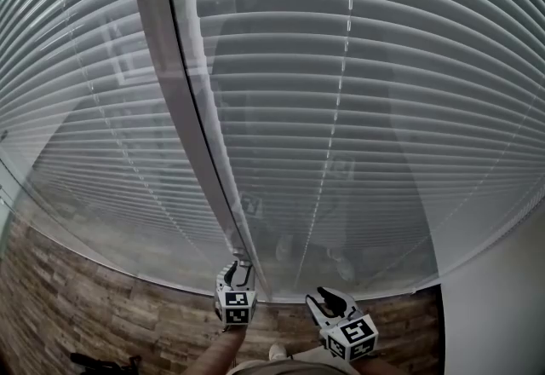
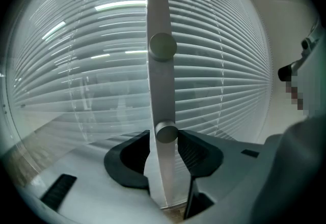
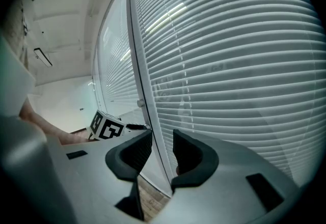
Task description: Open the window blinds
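Between the jaws of the left gripper [image 1: 238, 269] sits the lower round knob [image 2: 165, 132] of the grey window post [image 2: 159, 80]; the jaws clamp it from both sides. Just behind hang the window blinds [image 2: 219, 65]. The right gripper [image 3: 162, 142], jaws together and empty, is near the post.

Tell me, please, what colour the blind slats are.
The slats are plain white; the head view shows them best.

Looking from the head over the blinds [image 1: 358, 109] and the dividing post [image 1: 183, 109], with the left gripper [image 1: 238, 269] and right gripper [image 1: 329, 297] low in frame. Riding on the left gripper, facing the post's knob [image 2: 165, 133] up close. Riding on the right gripper, facing along the glass [image 3: 111, 65], sharing that post.
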The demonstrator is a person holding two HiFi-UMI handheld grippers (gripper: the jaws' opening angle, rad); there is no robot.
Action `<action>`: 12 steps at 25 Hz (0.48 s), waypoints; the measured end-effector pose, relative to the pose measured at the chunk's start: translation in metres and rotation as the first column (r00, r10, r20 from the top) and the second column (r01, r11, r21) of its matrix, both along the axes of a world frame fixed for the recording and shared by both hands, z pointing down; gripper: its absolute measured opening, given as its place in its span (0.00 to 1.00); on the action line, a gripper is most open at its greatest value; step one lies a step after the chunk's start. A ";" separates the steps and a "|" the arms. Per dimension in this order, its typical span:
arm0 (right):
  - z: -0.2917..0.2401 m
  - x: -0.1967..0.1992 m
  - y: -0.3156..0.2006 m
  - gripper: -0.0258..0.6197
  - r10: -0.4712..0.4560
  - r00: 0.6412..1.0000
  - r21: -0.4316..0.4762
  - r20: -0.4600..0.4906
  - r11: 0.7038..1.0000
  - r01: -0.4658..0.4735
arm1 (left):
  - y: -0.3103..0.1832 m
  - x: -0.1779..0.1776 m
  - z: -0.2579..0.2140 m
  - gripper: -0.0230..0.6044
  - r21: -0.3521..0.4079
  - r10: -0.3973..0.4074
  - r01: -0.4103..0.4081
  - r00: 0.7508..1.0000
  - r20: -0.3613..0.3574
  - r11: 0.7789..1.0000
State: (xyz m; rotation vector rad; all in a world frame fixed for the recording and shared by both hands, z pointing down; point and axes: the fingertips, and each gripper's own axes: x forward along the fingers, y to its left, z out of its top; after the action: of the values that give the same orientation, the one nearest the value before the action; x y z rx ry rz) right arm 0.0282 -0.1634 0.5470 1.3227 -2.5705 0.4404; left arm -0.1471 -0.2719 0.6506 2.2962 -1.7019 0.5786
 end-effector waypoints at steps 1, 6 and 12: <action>0.000 0.001 0.001 0.23 0.001 1.000 -0.001 -0.001 1.000 -0.001 | 0.000 0.000 0.000 0.33 0.000 -0.001 0.001 1.000 0.003 1.000; 0.002 0.002 0.003 0.23 0.002 1.000 -0.005 -0.002 1.000 -0.002 | -0.001 0.001 0.001 0.33 -0.002 -0.003 0.003 1.000 0.008 1.000; 0.002 0.002 0.004 0.23 0.005 1.000 -0.006 0.001 1.000 -0.005 | -0.002 0.002 0.002 0.33 -0.005 -0.011 0.011 1.000 0.011 1.000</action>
State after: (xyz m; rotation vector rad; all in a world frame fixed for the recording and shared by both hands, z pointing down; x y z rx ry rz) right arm 0.0304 -0.1599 0.5495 1.3271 -2.5658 0.4489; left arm -0.1454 -0.2734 0.6526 2.2833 -1.7150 0.5939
